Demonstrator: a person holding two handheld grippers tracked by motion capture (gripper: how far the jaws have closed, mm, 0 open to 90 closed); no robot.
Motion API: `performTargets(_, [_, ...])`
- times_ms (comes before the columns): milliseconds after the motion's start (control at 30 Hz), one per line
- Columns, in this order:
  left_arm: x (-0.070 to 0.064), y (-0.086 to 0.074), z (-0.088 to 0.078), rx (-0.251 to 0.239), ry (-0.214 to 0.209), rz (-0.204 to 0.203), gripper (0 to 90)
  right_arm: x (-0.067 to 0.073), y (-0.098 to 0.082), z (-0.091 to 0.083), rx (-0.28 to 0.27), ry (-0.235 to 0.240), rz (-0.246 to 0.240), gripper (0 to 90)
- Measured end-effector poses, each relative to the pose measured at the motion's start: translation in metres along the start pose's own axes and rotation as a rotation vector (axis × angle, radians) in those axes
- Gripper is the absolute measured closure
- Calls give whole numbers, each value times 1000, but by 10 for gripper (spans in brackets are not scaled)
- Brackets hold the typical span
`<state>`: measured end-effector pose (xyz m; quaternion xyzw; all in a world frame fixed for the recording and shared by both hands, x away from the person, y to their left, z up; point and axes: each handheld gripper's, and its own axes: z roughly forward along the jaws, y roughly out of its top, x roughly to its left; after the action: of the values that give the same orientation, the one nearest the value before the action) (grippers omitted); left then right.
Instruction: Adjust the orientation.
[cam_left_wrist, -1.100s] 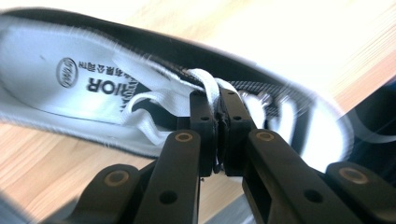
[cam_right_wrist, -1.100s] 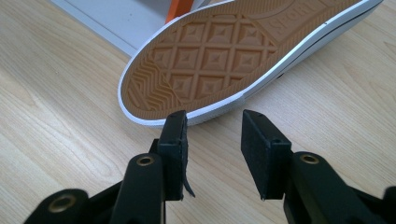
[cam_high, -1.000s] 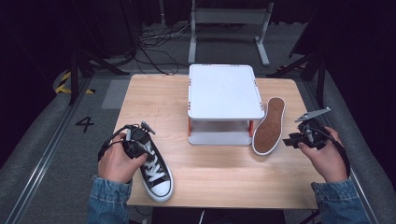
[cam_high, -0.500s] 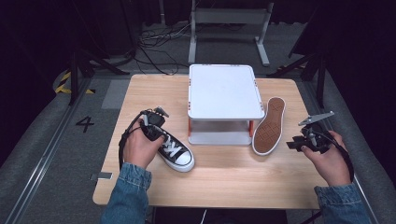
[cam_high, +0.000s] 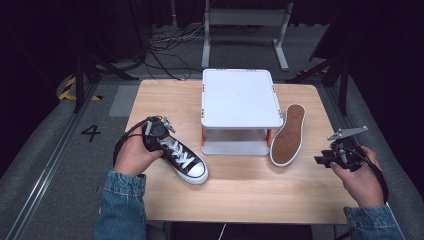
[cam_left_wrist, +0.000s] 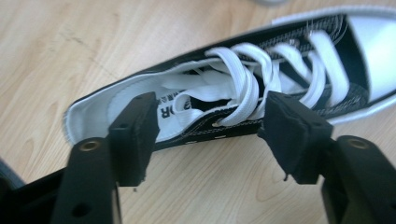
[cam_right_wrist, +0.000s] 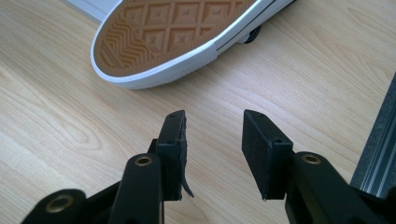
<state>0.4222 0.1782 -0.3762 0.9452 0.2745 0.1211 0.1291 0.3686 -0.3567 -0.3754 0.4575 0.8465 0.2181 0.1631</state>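
My left claw (cam_left_wrist: 210, 135) has just been opening: its two black jaws stand apart on either side of the black sneaker (cam_left_wrist: 261, 79), over the collar and the white laces, and the pads do not press on it. So that shoe is released; it sits upright on the desk (cam_high: 250, 195), toward the left part of the near edge, toe pointing at the near right. From above, my left claw (cam_high: 159, 134) hangs over the heel end, my hand wrapped around it.

My right claw (cam_right_wrist: 212, 140) is loose too, its jaws parted over bare wood with nothing between them. Just ahead of it lies the second sneaker (cam_right_wrist: 173, 32), tipped so that its tan patterned sole faces me. From above, my right claw (cam_high: 334, 157) is at the desk's right edge, and that shoe (cam_high: 287, 135) leans against the right side of the white stand (cam_high: 240, 97), which sits in the middle toward the far edge.

Between the two shoes stands that stand, so it blocks a straight line from one to the other.

The left gripper view gives me the print inside the collar, too partly covered to read; the high view shows the stand's orange legs (cam_high: 203, 137).
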Motion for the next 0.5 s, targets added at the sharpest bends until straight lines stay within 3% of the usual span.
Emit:
performTargets(67, [-2, 3, 9, 68, -23, 28, 328, 0, -2, -1, 3, -1, 3, 609])
performTargets(100, [-4, 4, 13, 84, -30, 47, 346, 0, -4, -1, 2, -4, -1, 608])
performTargets(167, [-6, 6, 21, 117, -39, 78, 286, 0, -5, -1, 7, -5, -1, 606])
performTargets(233, [-10, 7, 31, 174, -33, 150, 271, -1, -7, -2, 7, -7, -1, 603])
performTargets(267, [-10, 7, 34, 179, -47, 159, 311, -1, -7, -2, 6, -9, -6, 600])
performTargets(333, [-10, 7, 30, 190, -34, 150, 414, -1, -7, -1, 7, -8, -7, 596])
performTargets(367, [-10, 7, 30, 190, -34, 150, 537, -1, -7, -1, 7, -8, -7, 596])
performTargets(400, [-10, 5, 20, 209, -39, 97, 667, 0, -7, -1, 12, -8, -3, 596])
performTargets(433, [-10, 5, 20, 209, -39, 97, 724, 0, -7, -1, 12, -8, -3, 596])
performTargets(500, [-14, 2, 15, 203, -122, 45, 777, 0, -6, 1, 14, -6, -10, 596])
